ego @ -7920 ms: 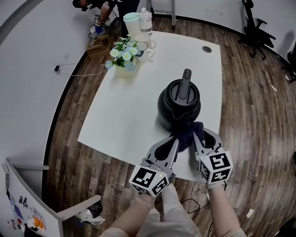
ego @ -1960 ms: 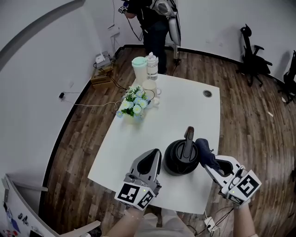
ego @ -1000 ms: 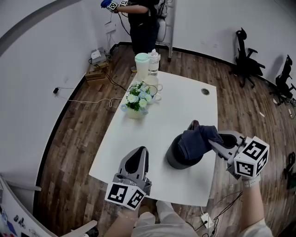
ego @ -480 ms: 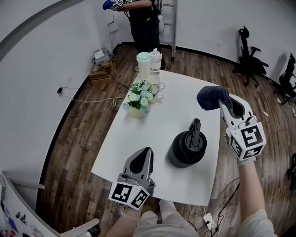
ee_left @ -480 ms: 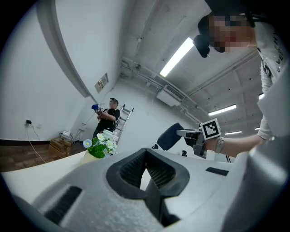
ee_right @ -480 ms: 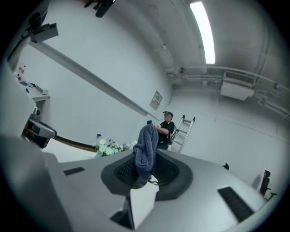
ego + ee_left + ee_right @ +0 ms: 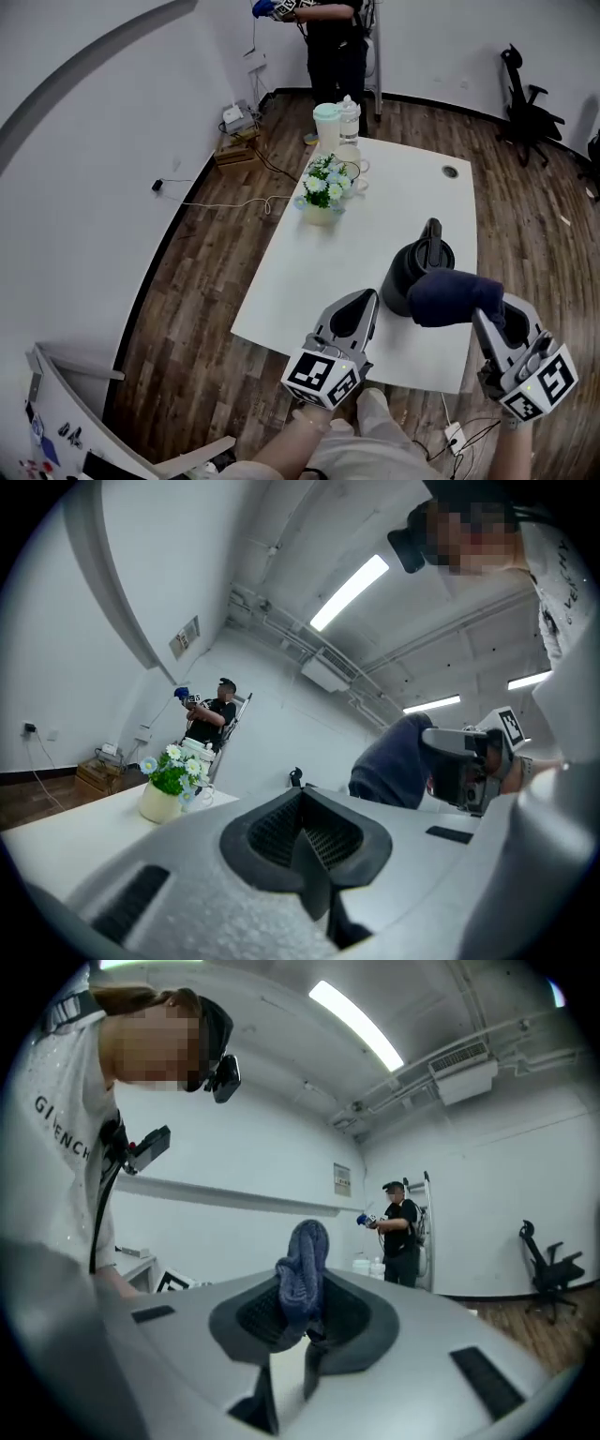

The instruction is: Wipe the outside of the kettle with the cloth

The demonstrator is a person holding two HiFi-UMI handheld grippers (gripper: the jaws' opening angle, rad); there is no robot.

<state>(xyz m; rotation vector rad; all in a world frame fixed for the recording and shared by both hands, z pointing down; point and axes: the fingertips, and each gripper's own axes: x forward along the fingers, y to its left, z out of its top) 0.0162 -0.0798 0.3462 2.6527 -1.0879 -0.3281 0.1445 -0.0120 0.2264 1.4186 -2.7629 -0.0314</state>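
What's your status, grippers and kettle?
Left gripper shut, empty. Right gripper shut on dark blue cloth, held beside black kettle; contact unclear. Kettle upright on white table, nothing in the way.

The left gripper (image 7: 359,302) and the right gripper (image 7: 497,323) have grey plastic shells with dark ribbed pads (image 7: 281,832); behind the jaws each carries a white cube (image 7: 323,380) with black square markers. The person wears a white lettered shirt (image 7: 56,1119).

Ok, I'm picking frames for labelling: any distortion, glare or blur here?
Head view: fisheye curves the wall, kettle sharp. Left gripper view: round black vignette, ceiling lights glare. Right gripper view: same vignette, cloth in focus, mosaic patch over a face.
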